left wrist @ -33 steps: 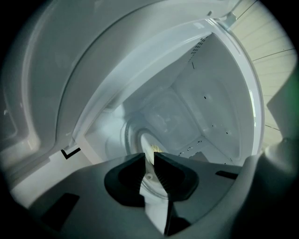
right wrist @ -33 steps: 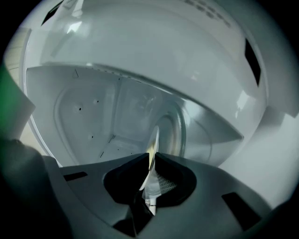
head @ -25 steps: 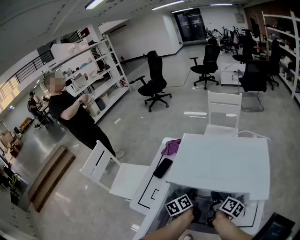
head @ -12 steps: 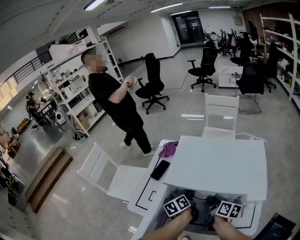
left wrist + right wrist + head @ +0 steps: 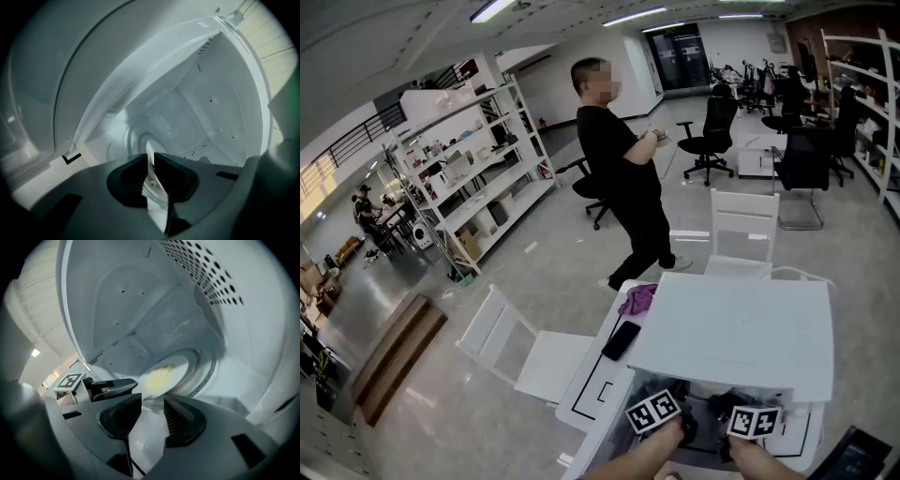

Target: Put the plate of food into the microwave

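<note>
Seating the plate (image 5: pixel 161 376) in the microwave (image 5: pixel 741 328)
My right claw (image 5: pixel 152 416) is opening, empty; my left claw (image 5: pixel 153 173) is gripping the rim.

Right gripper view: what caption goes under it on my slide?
Plate of yellow food inside the microwave, left gripper holding its rim, right gripper, jaws just opened, not pressing it.
</note>
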Action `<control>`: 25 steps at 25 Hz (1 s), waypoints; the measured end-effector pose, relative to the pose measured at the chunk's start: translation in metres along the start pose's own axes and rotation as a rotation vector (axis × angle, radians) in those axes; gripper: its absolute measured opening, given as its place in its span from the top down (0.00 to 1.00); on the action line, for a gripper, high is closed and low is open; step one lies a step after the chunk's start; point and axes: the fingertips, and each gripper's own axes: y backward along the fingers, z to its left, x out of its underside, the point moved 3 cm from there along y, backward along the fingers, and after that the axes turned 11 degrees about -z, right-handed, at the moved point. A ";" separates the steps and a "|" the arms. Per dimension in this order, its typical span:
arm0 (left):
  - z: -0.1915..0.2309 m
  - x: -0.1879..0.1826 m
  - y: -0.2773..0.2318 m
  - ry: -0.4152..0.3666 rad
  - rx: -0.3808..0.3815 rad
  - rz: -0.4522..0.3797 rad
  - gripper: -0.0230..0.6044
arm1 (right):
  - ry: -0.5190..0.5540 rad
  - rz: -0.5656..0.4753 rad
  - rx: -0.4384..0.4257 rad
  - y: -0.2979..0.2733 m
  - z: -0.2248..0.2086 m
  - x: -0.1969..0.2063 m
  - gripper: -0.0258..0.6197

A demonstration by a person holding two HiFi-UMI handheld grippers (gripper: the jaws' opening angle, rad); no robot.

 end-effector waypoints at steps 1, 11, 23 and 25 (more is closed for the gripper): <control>0.000 0.001 0.000 0.000 0.001 0.000 0.90 | 0.018 0.003 0.000 0.000 -0.001 0.001 0.77; -0.006 0.006 0.001 -0.073 0.027 0.034 0.90 | 0.060 -0.031 0.085 -0.001 -0.011 -0.006 0.77; -0.006 0.015 -0.003 -0.310 -0.002 0.126 0.88 | 0.087 -0.051 0.178 -0.013 -0.022 -0.013 0.77; -0.007 0.016 -0.003 -0.363 -0.002 0.141 0.88 | 0.107 -0.050 0.186 -0.013 -0.021 -0.013 0.77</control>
